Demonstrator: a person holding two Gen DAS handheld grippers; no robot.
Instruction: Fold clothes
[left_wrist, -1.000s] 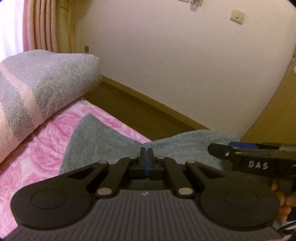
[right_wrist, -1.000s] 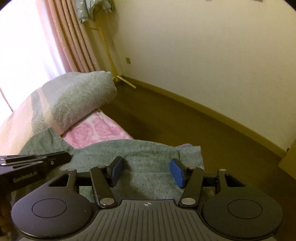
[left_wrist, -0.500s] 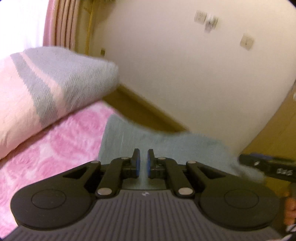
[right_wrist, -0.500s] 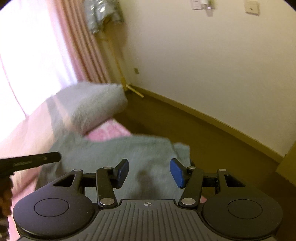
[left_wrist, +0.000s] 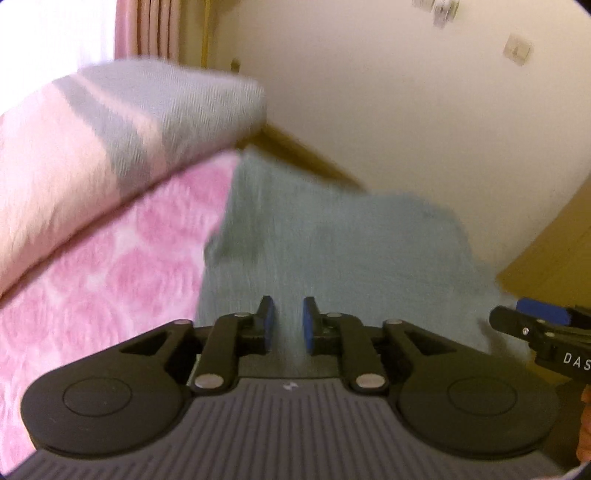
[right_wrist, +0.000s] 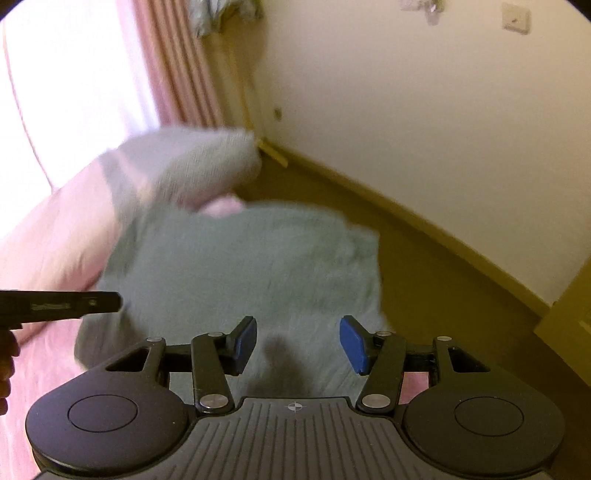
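Both grippers empty above a grey-green knit garment on the bed

The left gripper (left_wrist: 284, 319) is slightly parted, the right gripper (right_wrist: 298, 343) spread wide. The soft grey-green knit garment (right_wrist: 236, 266) lies blurred on the pink rose-patterned bedspread (left_wrist: 92, 280), reaching its edge; a careless tug might slide it floorward.

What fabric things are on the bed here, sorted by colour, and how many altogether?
Grey-green: 1, the garment lying flat under both grippers.
Pink floral: 1, the bedcover.
Pink with grey stripes: 1, the folded blanket at the far end of the bed.
Total: 3.
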